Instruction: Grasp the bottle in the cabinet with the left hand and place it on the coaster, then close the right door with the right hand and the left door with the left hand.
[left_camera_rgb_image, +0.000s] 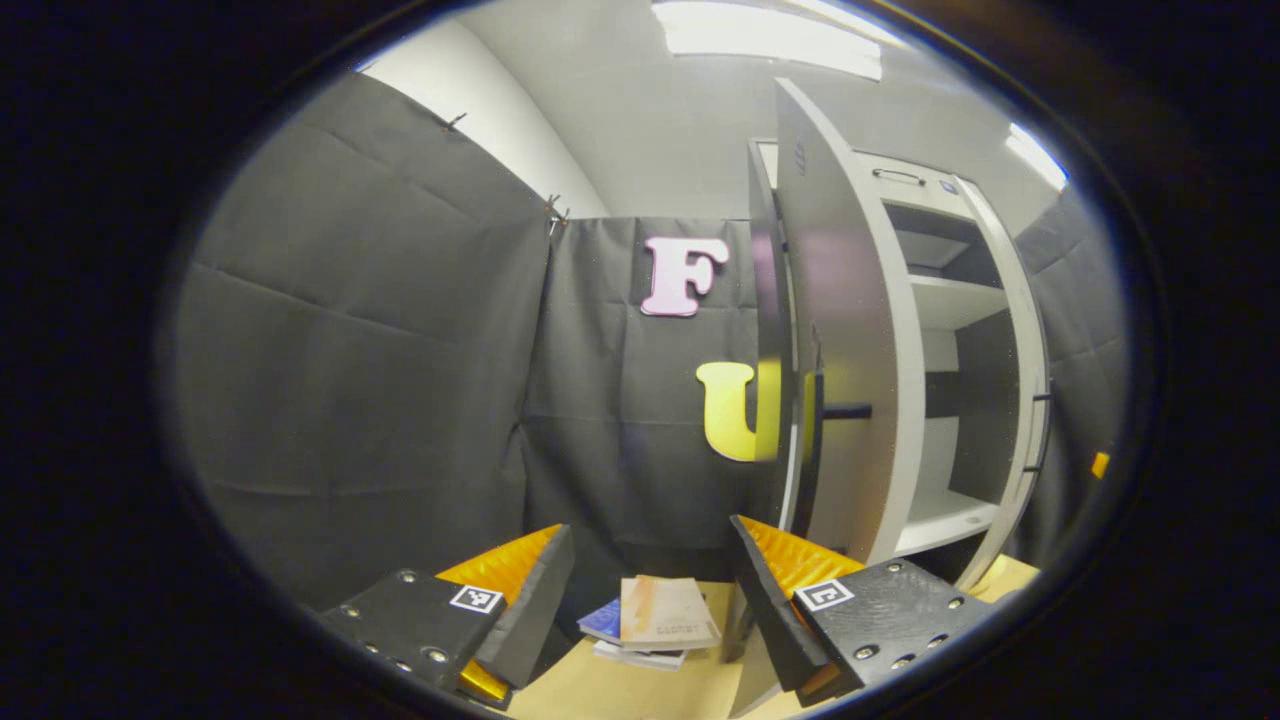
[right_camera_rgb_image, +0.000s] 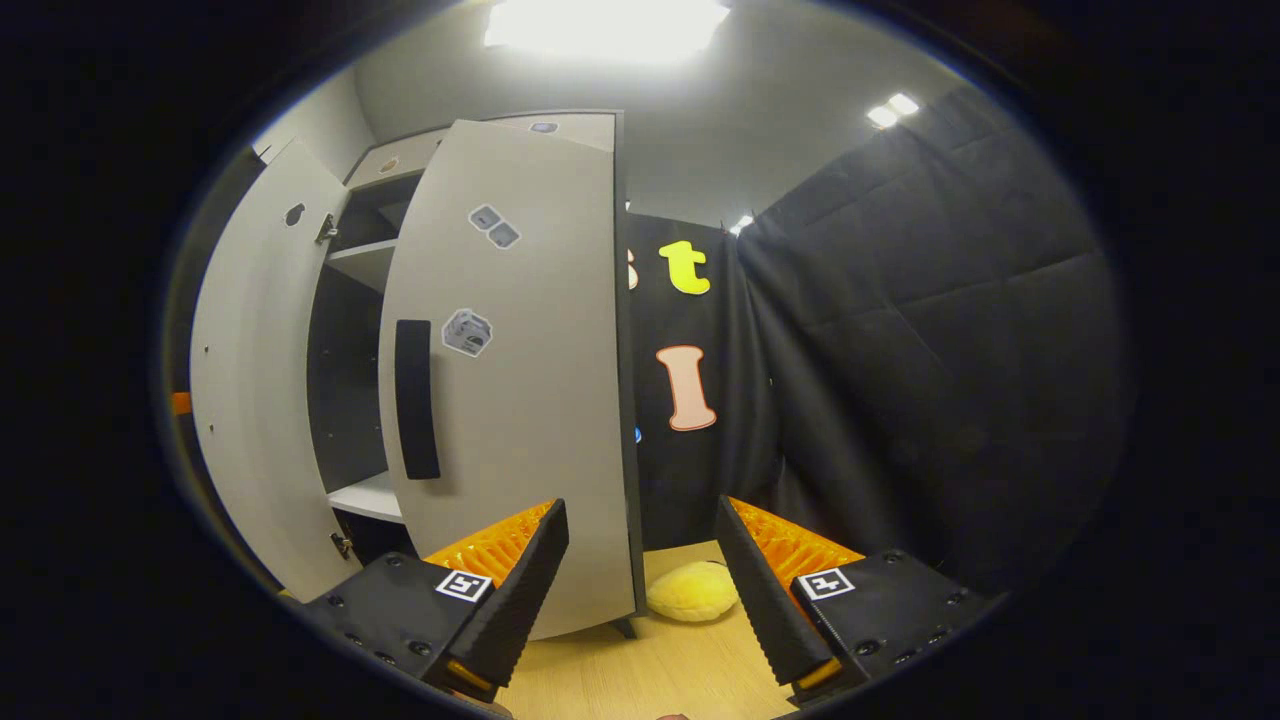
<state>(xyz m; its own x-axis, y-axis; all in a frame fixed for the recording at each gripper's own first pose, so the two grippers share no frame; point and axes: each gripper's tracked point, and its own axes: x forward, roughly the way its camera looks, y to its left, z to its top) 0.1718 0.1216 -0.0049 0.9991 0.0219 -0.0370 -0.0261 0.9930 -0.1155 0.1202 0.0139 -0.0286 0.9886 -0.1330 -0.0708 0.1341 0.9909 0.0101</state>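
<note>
The tall grey cabinet (left_camera_rgb_image: 905, 330) has smooth doors with a slight satin sheen. The pale wood-grain tabletop (right_camera_rgb_image: 640, 670) looks matt, the yellow plush toy (right_camera_rgb_image: 692, 592) soft and fuzzy, and the small stack of paper booklets (left_camera_rgb_image: 655, 622) matt.

No legible text or labels
</note>
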